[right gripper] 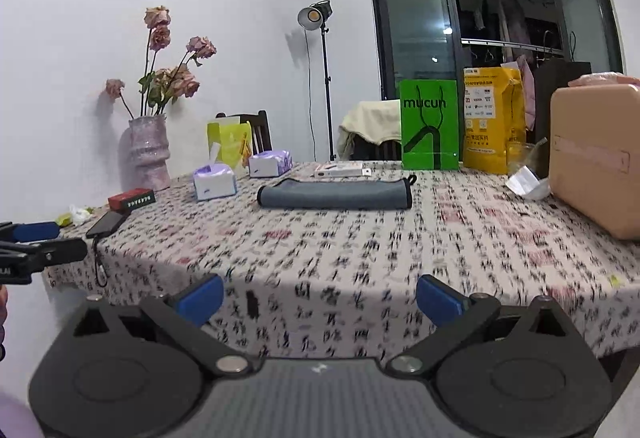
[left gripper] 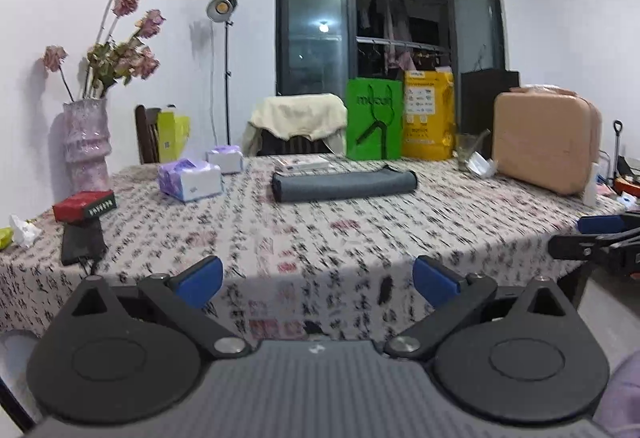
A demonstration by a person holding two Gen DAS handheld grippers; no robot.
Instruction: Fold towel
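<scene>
Far left on patterned bench (left gripper: 320,238): pink vase (left gripper: 86,142) of dried flowers, red box (left gripper: 85,205), dark phone (left gripper: 82,243), two purple tissue packs (left gripper: 190,180). Centre, toward far side: grey towel (left gripper: 344,184), apparently already folded into a long flat bundle, well apart from both grippers; green bag (left gripper: 374,124), yellow bag (left gripper: 429,114), tan case (left gripper: 546,142) behind and right. Left gripper (left gripper: 318,280) and right gripper (right gripper: 320,296) off near edge, jaws wide, holding nothing.

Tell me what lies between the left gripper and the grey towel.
Only bare patterned tablecloth lies between the open left gripper and the folded grey towel; the left wrist view shows it.
</scene>
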